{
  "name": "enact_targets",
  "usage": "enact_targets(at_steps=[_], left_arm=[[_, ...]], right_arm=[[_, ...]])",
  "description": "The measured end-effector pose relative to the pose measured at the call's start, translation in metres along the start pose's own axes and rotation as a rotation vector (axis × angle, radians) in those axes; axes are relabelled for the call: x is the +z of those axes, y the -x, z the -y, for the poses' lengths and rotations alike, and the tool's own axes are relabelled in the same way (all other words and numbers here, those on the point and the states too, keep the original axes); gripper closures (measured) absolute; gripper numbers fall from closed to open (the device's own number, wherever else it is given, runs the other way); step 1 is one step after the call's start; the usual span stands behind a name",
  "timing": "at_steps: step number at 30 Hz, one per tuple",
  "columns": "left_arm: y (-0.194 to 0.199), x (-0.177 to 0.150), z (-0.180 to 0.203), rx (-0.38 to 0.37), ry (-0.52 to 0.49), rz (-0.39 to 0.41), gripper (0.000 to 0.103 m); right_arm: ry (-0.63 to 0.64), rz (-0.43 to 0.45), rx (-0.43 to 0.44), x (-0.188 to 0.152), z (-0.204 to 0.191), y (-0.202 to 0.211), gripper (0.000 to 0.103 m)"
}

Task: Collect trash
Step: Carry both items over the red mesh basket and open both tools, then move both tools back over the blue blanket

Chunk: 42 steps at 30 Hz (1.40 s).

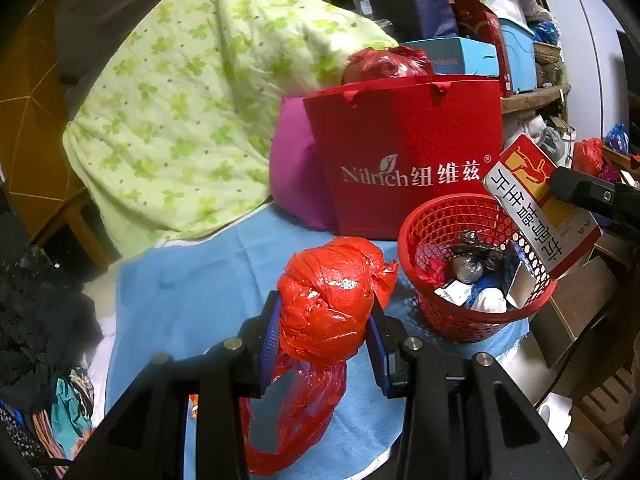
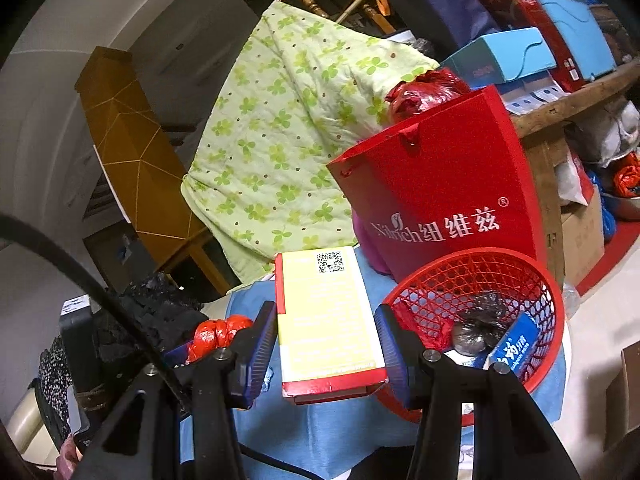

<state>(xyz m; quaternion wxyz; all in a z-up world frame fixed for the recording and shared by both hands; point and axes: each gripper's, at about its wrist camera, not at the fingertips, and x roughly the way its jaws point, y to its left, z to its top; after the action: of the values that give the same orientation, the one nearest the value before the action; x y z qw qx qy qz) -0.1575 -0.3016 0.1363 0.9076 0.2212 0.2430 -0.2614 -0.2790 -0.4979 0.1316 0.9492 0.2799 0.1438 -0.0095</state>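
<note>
My left gripper (image 1: 325, 342) is shut on a crumpled red plastic bag (image 1: 332, 300), held above the blue cloth just left of the red mesh basket (image 1: 448, 312). The bag's loose tail hangs down between the fingers. My right gripper (image 2: 326, 344) is shut on a flat red and yellow carton (image 2: 326, 316). In the left wrist view the same carton (image 1: 536, 204) hovers over the basket's right rim. The basket (image 2: 540, 344) holds a knotted dark bag (image 2: 476, 332), a blue toothpaste box (image 2: 516, 344) and other scraps.
A red paper gift bag (image 1: 412, 160) stands right behind the basket, a purple cushion (image 1: 292, 168) beside it. A green clover quilt (image 1: 192, 112) drapes at the left. Blue cloth (image 1: 192, 280) covers the surface. Shelves with boxes (image 1: 516, 52) crowd the right.
</note>
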Motion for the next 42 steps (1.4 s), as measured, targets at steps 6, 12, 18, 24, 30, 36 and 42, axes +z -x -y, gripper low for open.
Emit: enact_targets(at_steps=[6, 12, 18, 24, 30, 36, 42], left_arm=[[-0.004, 0.006, 0.012, -0.012, -0.023, 0.003, 0.062], [-0.010, 0.013, 0.028, -0.029, -0.051, 0.003, 0.062], [-0.018, 0.019, 0.046, -0.053, -0.080, 0.001, 0.062], [-0.036, 0.028, 0.051, -0.146, -0.061, -0.018, 0.062], [-0.065, 0.040, 0.064, -0.240, -0.034, -0.056, 0.061], [-0.090, 0.049, 0.088, -0.308, -0.036, -0.071, 0.048], [-0.096, 0.040, 0.088, -0.295, -0.057, -0.084, 0.036]], right_arm=[[-0.027, 0.014, -0.014, 0.003, 0.013, 0.005, 0.051], [-0.054, 0.030, -0.030, 0.005, 0.027, 0.012, 0.051], [-0.089, 0.045, -0.052, 0.006, 0.044, 0.017, 0.051], [-0.133, 0.066, -0.094, 0.008, 0.065, 0.021, 0.051], [-0.231, 0.085, -0.138, 0.010, 0.098, 0.017, 0.049], [-0.322, 0.060, -0.172, 0.008, 0.133, -0.011, 0.049], [-0.445, 0.046, -0.129, -0.005, 0.153, -0.027, 0.030]])
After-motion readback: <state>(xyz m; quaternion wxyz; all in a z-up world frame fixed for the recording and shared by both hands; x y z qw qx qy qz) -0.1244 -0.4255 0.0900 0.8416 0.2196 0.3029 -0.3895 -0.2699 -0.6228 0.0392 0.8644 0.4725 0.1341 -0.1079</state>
